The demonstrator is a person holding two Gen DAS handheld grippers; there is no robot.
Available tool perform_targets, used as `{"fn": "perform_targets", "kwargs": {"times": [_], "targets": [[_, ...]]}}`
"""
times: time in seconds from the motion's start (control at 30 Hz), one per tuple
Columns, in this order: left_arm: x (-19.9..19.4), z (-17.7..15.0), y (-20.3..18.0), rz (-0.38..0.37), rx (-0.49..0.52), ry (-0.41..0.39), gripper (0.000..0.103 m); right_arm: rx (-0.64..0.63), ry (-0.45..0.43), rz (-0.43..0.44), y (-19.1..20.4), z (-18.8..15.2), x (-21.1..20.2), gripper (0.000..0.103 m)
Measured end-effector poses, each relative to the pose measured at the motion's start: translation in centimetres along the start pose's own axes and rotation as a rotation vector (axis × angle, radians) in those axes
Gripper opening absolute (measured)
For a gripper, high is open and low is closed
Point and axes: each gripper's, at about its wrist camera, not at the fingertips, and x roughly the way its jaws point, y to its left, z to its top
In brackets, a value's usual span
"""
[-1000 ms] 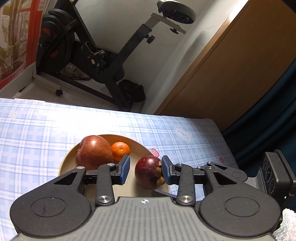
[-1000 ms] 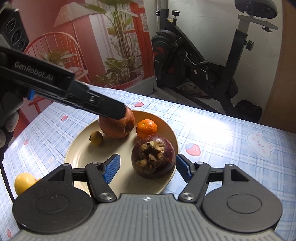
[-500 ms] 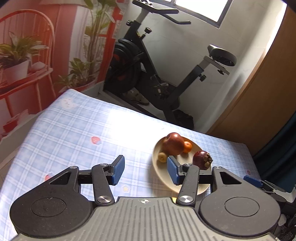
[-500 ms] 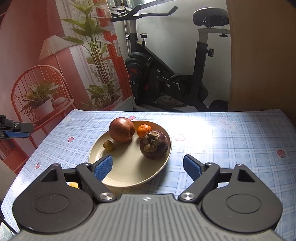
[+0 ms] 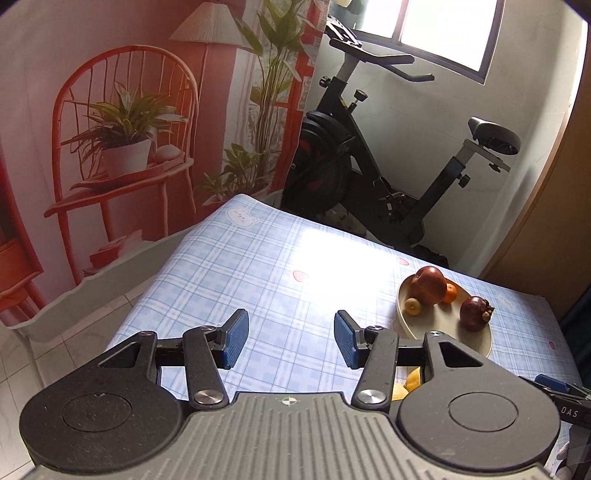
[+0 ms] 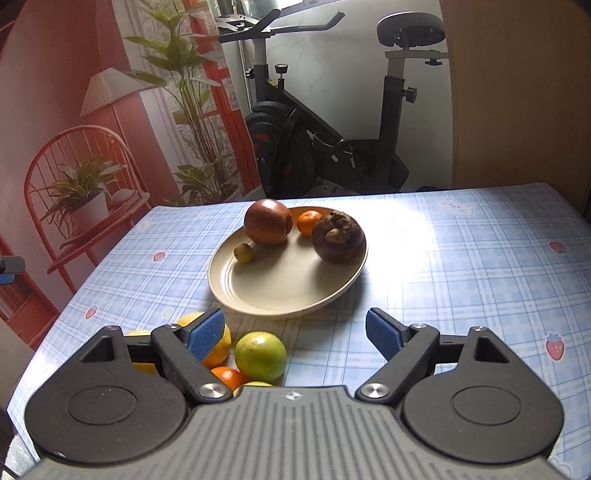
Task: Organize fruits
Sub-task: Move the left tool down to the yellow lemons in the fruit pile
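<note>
A black exercise bike (image 5: 373,162) is parked under a bright window (image 5: 443,33), beside a wooden door (image 6: 517,92).

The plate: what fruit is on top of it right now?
On the plate sit a red apple, a small orange, a dark mangosteen and a tiny yellowish fruit. The apple hides part of the orange and the plate's far rim.

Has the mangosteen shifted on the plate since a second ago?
No. The mangosteen sits at the plate rim's right side, beside the small orange, as before.
</note>
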Motion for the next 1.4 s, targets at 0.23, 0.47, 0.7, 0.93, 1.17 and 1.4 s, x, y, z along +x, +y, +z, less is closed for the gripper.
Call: {"fn": "perform_targets", "kwargs": {"times": [0.23, 0.47, 0.7, 0.93, 1.17, 1.4], "targets": [[1.6, -3.6, -2.7, -0.114, 0.058, 0.063, 0.053, -0.054, 0.063, 0.056, 1.3, -2.5, 0.3, 0.086], [2.6, -6.8, -5.1, -0.179, 0.122, 0.102, 0.053, -0.081, 0.124, 0.080, 1.7, -4.1, 0.8, 0.085], [3.2, -7.8, -5.8, -0.212, 0.138, 0.127, 0.053, -0.118, 0.131, 0.080, 1.7, -4.5, 1.0, 0.078], [3.3, -7.9, -5.9, -0.209, 0.138, 0.133, 0.053, -0.082, 0.134, 0.097, 0.5, -4.4, 1.5, 0.061], [3.9, -7.8, -6.4, -0.214, 0.146, 0.147, 0.052, -0.082, 0.118, 0.128, 0.2, -4.0, 1.4, 0.059], [4.2, -6.8, -5.3, -0.201, 0.107, 0.142, 0.052, -0.138, 0.103, 0.189, 1.3, -1.8, 2.1, 0.059]]}}
